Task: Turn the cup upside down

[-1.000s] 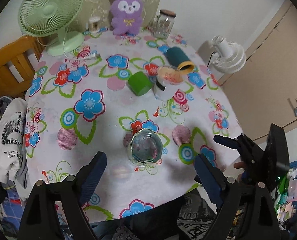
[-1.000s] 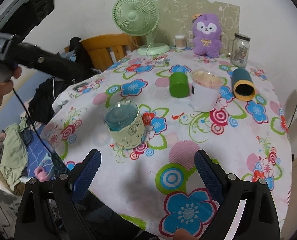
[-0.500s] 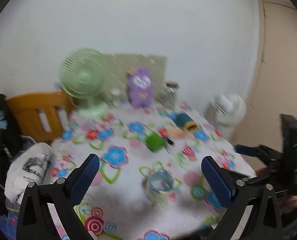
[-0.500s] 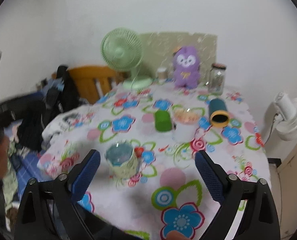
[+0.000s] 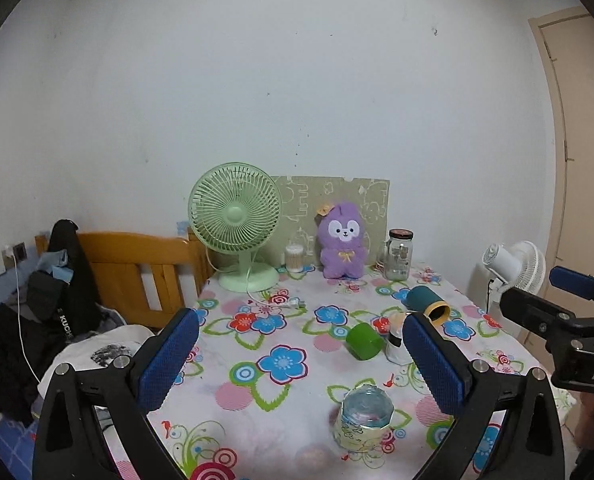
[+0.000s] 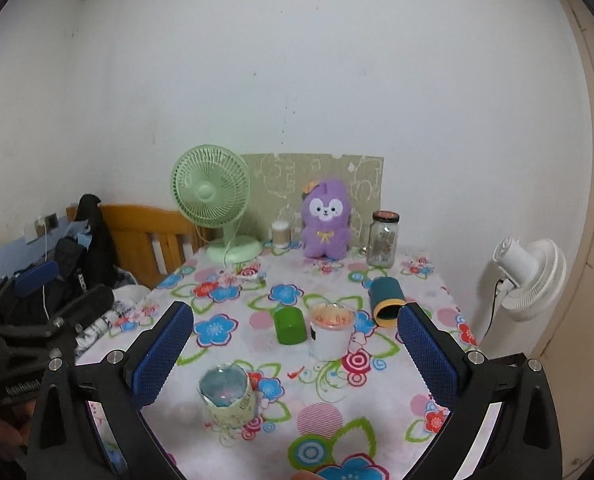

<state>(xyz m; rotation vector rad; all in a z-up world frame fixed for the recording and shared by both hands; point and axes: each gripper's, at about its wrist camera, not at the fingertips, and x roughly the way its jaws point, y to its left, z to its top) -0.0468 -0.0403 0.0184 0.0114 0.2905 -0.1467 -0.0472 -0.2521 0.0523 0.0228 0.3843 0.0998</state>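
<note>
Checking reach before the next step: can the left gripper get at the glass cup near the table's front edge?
Probably yes. The left gripper is open, and the glass cup stands alone on the table, with nothing between its fingers and the cup.

Floral tablecloth (image 6: 337, 392), green fan (image 6: 211, 192), purple plush (image 6: 327, 220).

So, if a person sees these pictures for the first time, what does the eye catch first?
Probably the flower-printed tablecloth, and the pale green desk fan beside the purple plush toy at its far edge. Near the front stands the clear glass cup with a pale patterned sleeve, between open blue-padded tongs.
</note>
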